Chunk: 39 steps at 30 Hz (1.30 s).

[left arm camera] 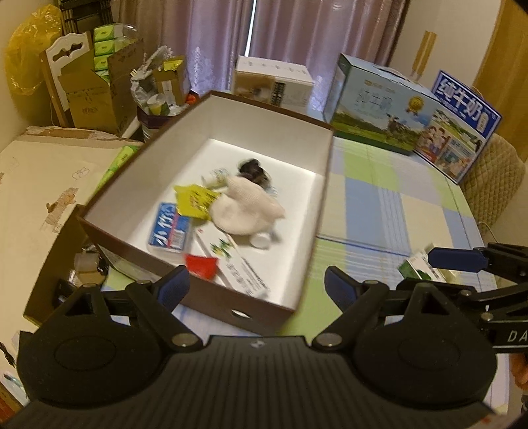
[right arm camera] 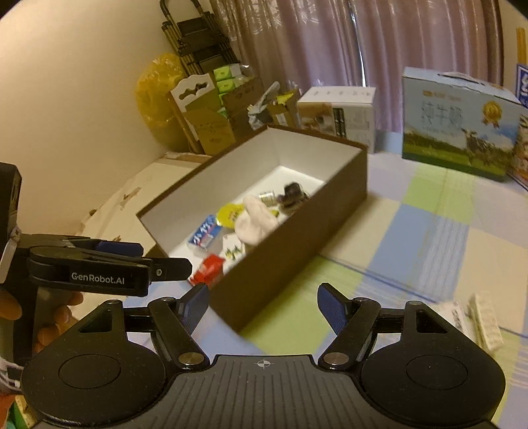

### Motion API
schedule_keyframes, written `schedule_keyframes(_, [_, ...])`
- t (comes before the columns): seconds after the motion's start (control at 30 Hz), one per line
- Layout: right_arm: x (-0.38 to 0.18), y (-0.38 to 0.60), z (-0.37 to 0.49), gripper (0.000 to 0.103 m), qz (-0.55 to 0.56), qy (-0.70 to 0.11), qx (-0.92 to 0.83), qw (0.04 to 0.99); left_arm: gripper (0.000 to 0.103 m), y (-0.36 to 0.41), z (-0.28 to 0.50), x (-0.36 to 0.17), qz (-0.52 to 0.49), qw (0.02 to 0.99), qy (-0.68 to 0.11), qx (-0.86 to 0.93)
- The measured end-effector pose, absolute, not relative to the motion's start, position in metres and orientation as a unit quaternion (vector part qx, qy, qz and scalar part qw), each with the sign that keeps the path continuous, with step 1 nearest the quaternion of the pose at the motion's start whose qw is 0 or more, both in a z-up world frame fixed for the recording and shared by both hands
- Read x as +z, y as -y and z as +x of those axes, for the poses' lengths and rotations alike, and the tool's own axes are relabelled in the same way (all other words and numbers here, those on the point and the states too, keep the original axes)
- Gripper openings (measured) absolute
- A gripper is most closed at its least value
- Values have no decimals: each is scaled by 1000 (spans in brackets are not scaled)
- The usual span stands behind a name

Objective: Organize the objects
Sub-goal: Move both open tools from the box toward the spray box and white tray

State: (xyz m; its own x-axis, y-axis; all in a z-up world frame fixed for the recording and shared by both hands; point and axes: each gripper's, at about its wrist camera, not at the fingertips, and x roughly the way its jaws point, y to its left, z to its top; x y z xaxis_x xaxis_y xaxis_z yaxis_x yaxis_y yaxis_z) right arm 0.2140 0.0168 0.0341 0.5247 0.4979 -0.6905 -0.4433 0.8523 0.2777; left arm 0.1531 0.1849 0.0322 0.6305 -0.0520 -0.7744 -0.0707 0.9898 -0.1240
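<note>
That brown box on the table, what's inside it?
The brown box holds a white sock, yellow packet, blue-and-white pack, red item, white carton and something dark. Whatever lies under the sock is hidden.

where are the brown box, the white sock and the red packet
brown box (right arm camera: 297, 237), right wrist view, on its outer side wall
white sock (left arm camera: 244, 206), left wrist view, on the middle of the fabric
red packet (left arm camera: 201, 265), left wrist view, on its red face

Brown box (left arm camera: 264, 302) with white interior; inside it, a cream sock (left arm camera: 246, 211), yellow packet (left arm camera: 193, 201), blue-and-white packet (left arm camera: 170, 232) and red packet (left arm camera: 202, 265). Table (left arm camera: 379, 211) cloth checked in pale green, blue and cream. Black tongs carry blue pads (left arm camera: 336, 287). Mauve curtain (left arm camera: 297, 29).
</note>
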Motion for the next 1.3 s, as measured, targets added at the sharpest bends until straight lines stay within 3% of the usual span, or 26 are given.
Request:
schedule_keyframes(0.6, [19, 109, 159, 70, 78, -418, 240, 873, 87, -84, 127, 11, -71, 886, -457, -40])
schedule_keyframes(1.3, [-16, 197, 145, 69, 98, -444, 102, 885, 87, 27, 151, -27, -22, 864, -486, -126])
